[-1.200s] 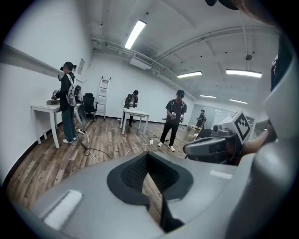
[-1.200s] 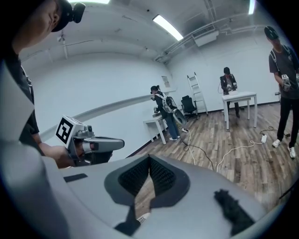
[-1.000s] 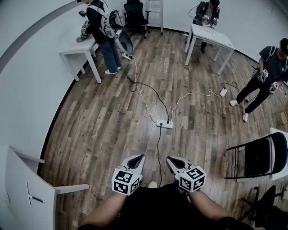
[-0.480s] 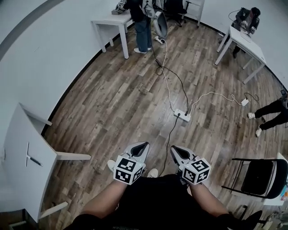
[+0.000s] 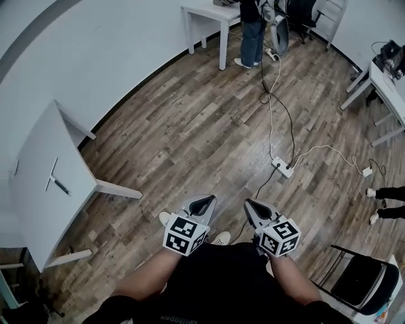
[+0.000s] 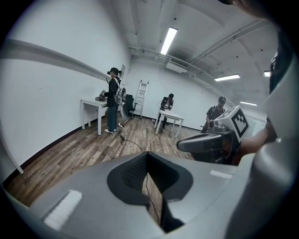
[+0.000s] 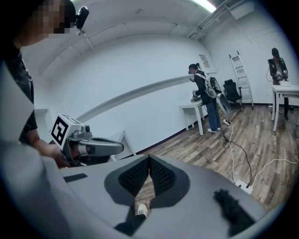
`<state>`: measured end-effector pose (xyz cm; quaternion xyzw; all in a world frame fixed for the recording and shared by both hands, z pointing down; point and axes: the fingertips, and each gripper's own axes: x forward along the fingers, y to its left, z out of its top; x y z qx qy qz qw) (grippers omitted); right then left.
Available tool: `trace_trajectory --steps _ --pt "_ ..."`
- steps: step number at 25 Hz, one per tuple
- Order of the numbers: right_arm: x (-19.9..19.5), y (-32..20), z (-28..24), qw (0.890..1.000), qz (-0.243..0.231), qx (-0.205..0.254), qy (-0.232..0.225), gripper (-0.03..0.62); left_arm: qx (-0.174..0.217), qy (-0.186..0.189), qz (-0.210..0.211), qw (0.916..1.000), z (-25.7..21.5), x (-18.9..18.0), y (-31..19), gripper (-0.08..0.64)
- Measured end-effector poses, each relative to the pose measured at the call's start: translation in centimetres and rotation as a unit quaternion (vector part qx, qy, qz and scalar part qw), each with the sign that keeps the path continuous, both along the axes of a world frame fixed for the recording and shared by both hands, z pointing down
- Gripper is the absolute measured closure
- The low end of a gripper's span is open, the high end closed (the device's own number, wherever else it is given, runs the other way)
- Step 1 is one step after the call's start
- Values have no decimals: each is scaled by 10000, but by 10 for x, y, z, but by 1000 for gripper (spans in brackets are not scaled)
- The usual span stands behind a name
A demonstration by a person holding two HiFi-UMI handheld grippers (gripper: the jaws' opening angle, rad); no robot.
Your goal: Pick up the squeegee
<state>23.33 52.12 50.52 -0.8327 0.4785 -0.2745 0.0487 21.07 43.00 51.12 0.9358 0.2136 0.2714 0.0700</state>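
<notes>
A thin T-shaped tool with a dark grip, apparently the squeegee (image 5: 54,180), lies on the white table (image 5: 31,209) at the left of the head view. Both grippers hang close to the person's body over the wooden floor, well to the right of that table. The left gripper (image 5: 204,203) is shut with nothing between its jaws, its pads meeting at the tip (image 6: 148,157). Beside it the right gripper (image 5: 252,207) is also shut and empty (image 7: 149,159). The squeegee shows in neither gripper view.
A white power strip (image 5: 283,167) with cables lies on the floor ahead. A person (image 5: 252,28) stands at a far white table (image 5: 205,14). A black folding chair (image 5: 364,285) is at the bottom right, and another table (image 5: 387,79) and someone's feet (image 5: 373,193) at the right.
The view has swung left: the white table with the squeegee has come further into the picture, and the far people have slid right. Both grippers stay shut near the body.
</notes>
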Motion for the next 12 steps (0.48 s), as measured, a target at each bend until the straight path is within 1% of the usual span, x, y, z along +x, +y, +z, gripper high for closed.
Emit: trace_trajectory --steps 7,12 --pt "0 -52 6 9996 -283 -19 -40 588 75 -58 -283 9996 5 0 -54 554" --pt "4 -77 -1 9994 -333 -35 42 588 47 86 -344 9994 -6 6 -79 554"
